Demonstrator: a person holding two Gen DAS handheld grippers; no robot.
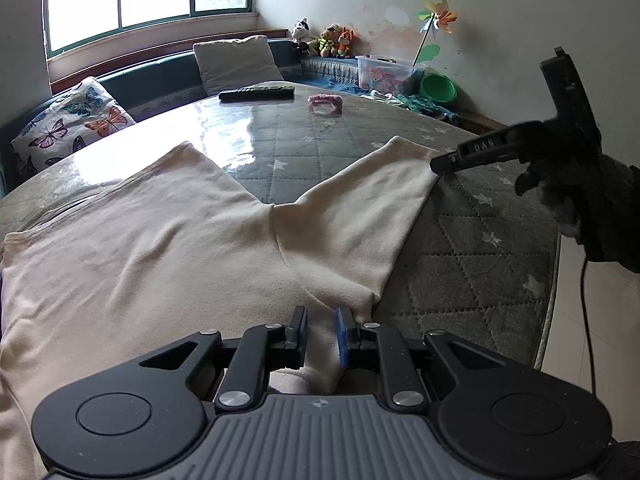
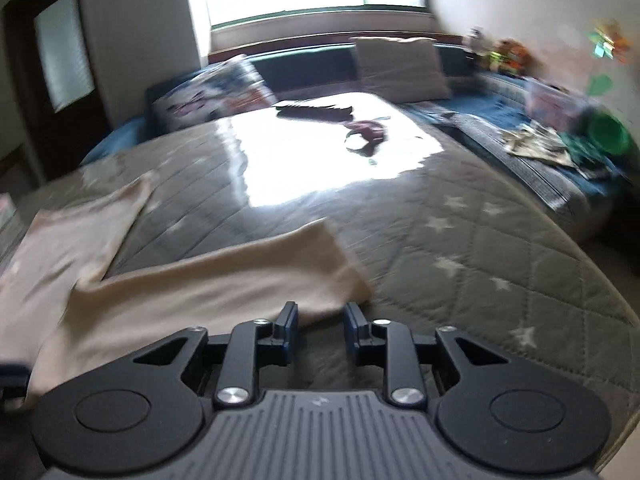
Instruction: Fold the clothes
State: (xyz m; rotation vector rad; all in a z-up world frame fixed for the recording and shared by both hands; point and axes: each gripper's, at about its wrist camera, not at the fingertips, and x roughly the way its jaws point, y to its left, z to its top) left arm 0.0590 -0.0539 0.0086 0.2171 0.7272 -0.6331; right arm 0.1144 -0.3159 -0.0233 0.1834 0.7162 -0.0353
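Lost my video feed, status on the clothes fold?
Left claw shut on cream cotton garment. Right claw open at sleeve end, gripping nothing. Garment flat on grey quilted mattress; nothing blocking.

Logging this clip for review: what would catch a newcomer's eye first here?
The cream garment spread across the grey star-quilted table cover, legs fanned toward the window. The left tool pinches a fold of it at the near edge, while the right tool hangs at the far leg's hem. Behind lies a black remote.
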